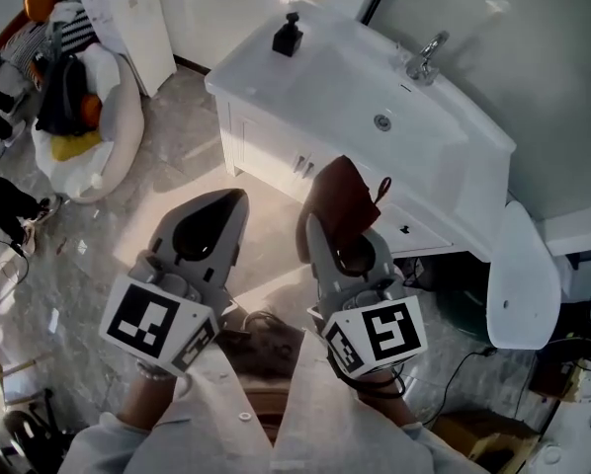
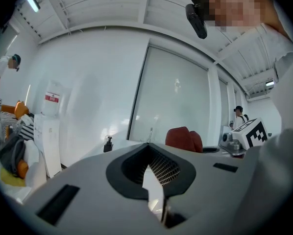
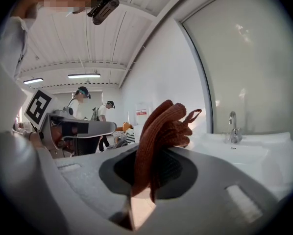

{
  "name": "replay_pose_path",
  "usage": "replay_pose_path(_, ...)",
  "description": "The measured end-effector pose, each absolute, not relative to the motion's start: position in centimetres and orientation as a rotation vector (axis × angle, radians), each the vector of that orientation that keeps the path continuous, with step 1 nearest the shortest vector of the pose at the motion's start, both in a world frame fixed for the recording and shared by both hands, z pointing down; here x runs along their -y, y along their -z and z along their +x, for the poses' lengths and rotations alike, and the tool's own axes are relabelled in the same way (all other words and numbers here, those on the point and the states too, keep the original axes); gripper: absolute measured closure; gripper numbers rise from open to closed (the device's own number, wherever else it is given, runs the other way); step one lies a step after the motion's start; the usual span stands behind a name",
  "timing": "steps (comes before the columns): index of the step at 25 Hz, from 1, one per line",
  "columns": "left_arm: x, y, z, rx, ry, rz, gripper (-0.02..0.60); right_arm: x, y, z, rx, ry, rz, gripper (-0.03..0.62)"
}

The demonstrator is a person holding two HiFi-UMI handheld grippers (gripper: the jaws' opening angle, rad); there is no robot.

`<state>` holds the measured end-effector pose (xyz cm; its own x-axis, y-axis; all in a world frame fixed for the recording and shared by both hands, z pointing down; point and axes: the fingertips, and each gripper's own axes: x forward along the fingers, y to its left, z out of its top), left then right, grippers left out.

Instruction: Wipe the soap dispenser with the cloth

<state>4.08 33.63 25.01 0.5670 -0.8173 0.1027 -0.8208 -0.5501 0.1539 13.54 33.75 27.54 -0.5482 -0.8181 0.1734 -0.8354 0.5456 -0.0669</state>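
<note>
Bright, glare-washed, fisheye-warped edges

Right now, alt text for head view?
The right gripper clamps a reddish-brown cloth, while the left gripper beside it is shut and empty, both held short of a white vanity. A black soap dispenser stands at the countertop's far left corner, apart from the basin and chrome faucet.

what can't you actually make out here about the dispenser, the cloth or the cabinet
- Soap dispenser: too small in the head view and the left gripper view to show dirt, label or fill level.
- Cloth: its lower end is hidden between the right gripper's shut jaws, so its full size is unclear.
- Cabinet under the sink: partly covered by the cloth and the right gripper in the head view.
</note>
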Motion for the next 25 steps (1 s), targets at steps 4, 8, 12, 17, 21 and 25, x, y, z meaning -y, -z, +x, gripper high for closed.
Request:
replay_pose_path(4,-30.8,-25.5,2.3,1.33,-0.036,2.617,0.577,-31.5,-27.7,11.9,2.622,-0.231,1.467,0.539)
replay_pose_path(8,-27.8,-25.8,0.6,1.276,-0.048,2.638,0.578,-28.7,-27.7,10.0,2.593,-0.235,1.51,0.539)
replay_pose_path(12,-25.3,-25.7,-1.3,1.232,-0.079,2.67,0.578,-26.3,-27.3,7.9,2.568,-0.242,1.556,0.539)
replay_pose_path(17,-22.1,-25.4,-3.9,1.165,-0.09,2.697,0.578,-23.4,-26.7,5.4,2.526,-0.242,1.636,0.539)
replay_pose_path(21,-19.8,-25.4,-6.0,1.11,-0.087,2.721,0.578,-21.5,-26.5,3.5,2.483,-0.24,1.706,0.539)
replay_pose_path(25,-18.3,-25.3,-7.9,1.065,-0.08,2.749,0.578,-20.4,-26.6,1.9,2.445,-0.238,1.767,0.539)
